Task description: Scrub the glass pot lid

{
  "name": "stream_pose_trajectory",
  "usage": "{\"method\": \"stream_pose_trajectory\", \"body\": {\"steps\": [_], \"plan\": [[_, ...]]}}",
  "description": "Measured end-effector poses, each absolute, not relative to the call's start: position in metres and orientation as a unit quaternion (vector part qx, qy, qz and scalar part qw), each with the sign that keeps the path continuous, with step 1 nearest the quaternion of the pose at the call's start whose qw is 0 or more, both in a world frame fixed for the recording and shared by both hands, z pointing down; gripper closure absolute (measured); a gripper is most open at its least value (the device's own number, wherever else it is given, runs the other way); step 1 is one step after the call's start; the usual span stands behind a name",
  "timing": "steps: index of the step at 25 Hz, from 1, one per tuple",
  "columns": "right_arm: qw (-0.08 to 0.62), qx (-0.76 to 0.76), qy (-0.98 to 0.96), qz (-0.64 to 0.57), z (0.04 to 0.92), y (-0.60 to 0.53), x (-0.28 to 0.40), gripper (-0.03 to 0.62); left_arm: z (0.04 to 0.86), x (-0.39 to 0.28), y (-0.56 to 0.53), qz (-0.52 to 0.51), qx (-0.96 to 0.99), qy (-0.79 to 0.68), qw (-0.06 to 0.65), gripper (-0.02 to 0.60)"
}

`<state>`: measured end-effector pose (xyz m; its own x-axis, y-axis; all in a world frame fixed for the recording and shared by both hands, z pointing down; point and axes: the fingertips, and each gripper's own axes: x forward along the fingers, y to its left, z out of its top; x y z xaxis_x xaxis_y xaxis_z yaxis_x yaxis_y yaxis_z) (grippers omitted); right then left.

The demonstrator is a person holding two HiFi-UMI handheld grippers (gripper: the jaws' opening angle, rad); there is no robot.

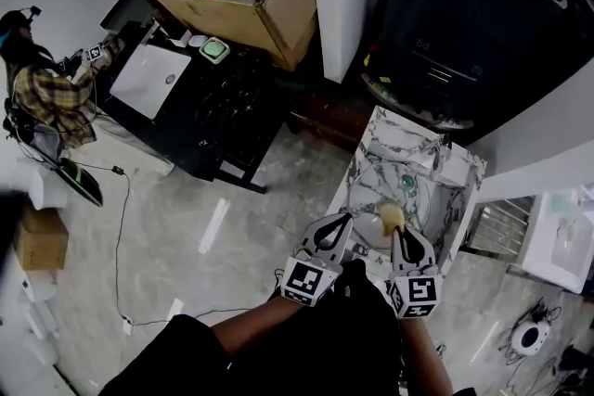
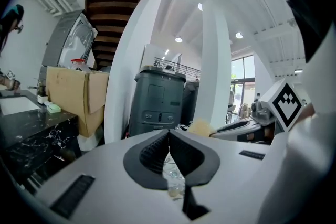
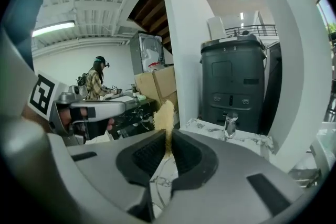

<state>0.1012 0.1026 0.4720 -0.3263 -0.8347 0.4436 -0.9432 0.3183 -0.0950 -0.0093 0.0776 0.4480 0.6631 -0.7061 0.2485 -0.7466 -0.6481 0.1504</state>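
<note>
We read no words or numbers; white cubes (image 1: pixel 309 281) on the left gripper (image 1: pixel 345 218) and right gripper (image 1: pixel 395 233) show only black square markers.

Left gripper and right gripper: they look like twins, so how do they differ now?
The right gripper pinches a yellow sponge that pokes out past its tips; the left gripper shows nothing poking out. In the head view the left gripper leans toward the right gripper, which points straighter ahead. Shared: jaws closed, both aimed at the marble counter.
</note>
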Motion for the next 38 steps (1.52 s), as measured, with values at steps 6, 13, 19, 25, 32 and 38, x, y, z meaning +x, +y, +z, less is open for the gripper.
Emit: {"method": "stream_pose_trajectory", "body": {"steps": [6, 13, 19, 25, 32, 38], "plan": [[0.184, 0.486, -0.833, 0.191, 0.521, 0.082, 0.106, 0.54, 0.478, 0.006, 0.069, 0.11, 0.877, -0.454, 0.116, 0.566], [0.252, 0.417, -0.853, 0.186, 0.591, 0.063, 0.099, 0.54, 0.493, 0.006, 0.058, 0.114, 0.853, -0.487, 0.15, 0.566], [0.293, 0.366, -0.862, 0.192, 0.644, 0.056, 0.082, 0.54, 0.514, 0.007, 0.052, 0.131, 0.846, -0.491, 0.162, 0.566], [0.322, 0.333, -0.863, 0.2, 0.691, 0.048, 0.064, 0.54, 0.536, 0.003, 0.043, 0.136, 0.838, -0.499, 0.173, 0.566], [0.38, 0.292, -0.855, 0.198, 0.741, 0.057, 0.055, 0.54, 0.551, -0.007, 0.041, 0.143, 0.828, -0.509, 0.187, 0.566], [0.407, 0.296, -0.844, 0.187, 0.767, 0.048, 0.055, 0.54, 0.555, -0.022, 0.043, 0.145, 0.817, -0.524, 0.194, 0.566]]}}
